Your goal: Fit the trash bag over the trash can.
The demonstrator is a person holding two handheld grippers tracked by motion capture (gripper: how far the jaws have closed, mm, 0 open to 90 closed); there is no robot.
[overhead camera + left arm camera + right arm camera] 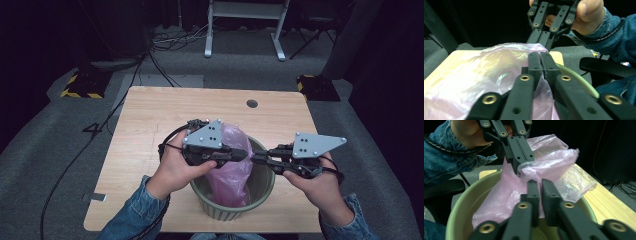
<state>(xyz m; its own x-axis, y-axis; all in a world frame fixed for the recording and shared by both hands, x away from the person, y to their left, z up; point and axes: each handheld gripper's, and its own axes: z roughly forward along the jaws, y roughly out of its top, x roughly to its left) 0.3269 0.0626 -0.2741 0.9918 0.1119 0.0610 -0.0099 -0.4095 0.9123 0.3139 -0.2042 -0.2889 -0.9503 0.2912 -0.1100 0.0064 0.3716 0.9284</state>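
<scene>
Left gripper (246,155) first: from the high view I see it over the near left part of the green ribbed plastic bin (260,192), its jaws pointing right towards the middle. Looking along its own jaws (540,65), I see them pressed together, with the edge of the thin pink translucent plastic bag (476,82) pinched between the tips. My left hand (175,167) wraps the body from below, and the grey three-cornered plate sits on top.

Moving right, the pink bag (231,170) stands up out of the bin, bunched and crinkled, its lower part down inside the pale green wall and its top rising above the rim. The bin itself sits on the light wooden table (150,130), near the front edge.

Further right, the right gripper (256,159) comes in from the other side, jaws pointing left, tips almost meeting those of the left one above the bag. In its own view the jaws (541,190) stand with a narrow gap between them, and a fold of the pink film (549,165) runs down into it; I think the pads are clamping that fold, though the film hides the contact itself. My right hand (315,180) holds that gripper over the right of the bin's rim.
</scene>
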